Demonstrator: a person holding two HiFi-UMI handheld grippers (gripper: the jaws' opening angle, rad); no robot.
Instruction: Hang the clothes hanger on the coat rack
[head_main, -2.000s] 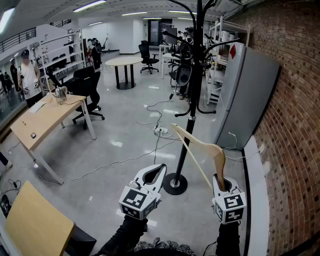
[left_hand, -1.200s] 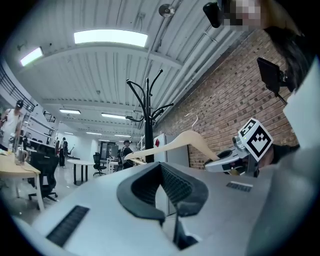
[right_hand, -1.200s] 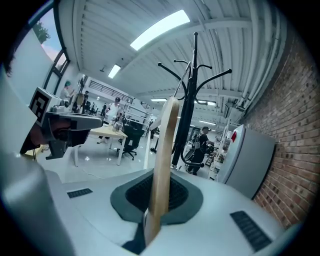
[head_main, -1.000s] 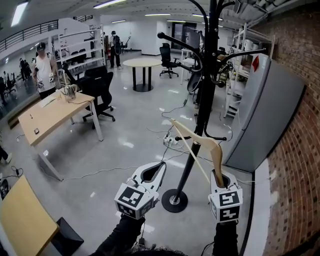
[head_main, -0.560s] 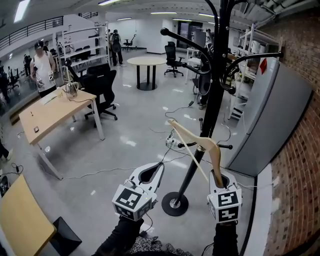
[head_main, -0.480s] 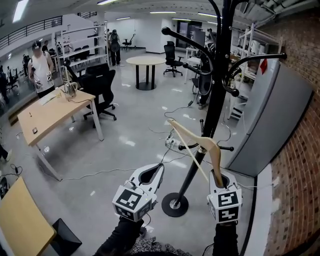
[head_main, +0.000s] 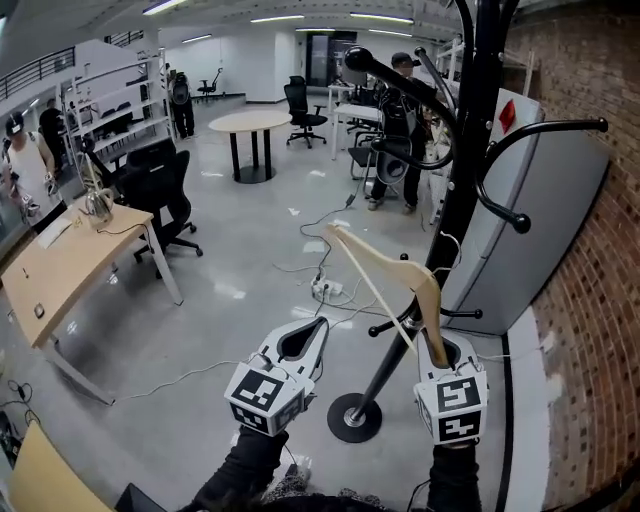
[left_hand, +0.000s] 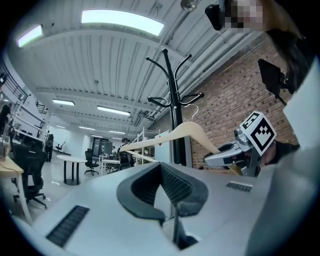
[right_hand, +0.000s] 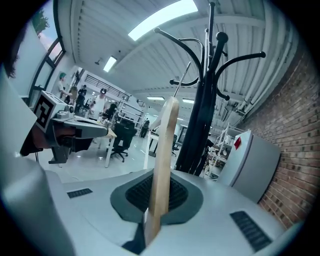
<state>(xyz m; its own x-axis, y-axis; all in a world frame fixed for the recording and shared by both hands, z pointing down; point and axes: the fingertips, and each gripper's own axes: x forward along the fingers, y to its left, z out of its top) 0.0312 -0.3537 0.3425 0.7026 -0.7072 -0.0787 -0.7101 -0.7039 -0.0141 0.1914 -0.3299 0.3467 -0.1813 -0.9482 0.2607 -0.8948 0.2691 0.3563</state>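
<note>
The right gripper (head_main: 445, 352) has its jaws almost closed and clamps one end of the pale wooden clothes hanger (head_main: 398, 272). In the right gripper view the wood stands edge-on between the black ribbed pads (right_hand: 176, 192). From this grip the hanger rises up and away from the gripper, slanting towards the left gripper's side. Just behind it stands the tall black metal coat rack (head_main: 470, 170), whose curved arms are well above the gripper. The hanger's thin wire hook (left_hand: 192, 111) is on no arm yet. So I judge the carrying part done; raising the hook over an arm and letting go are left. The left gripper (head_main: 300, 345), beside the right one, has its jaws together and holds nothing.
</note>
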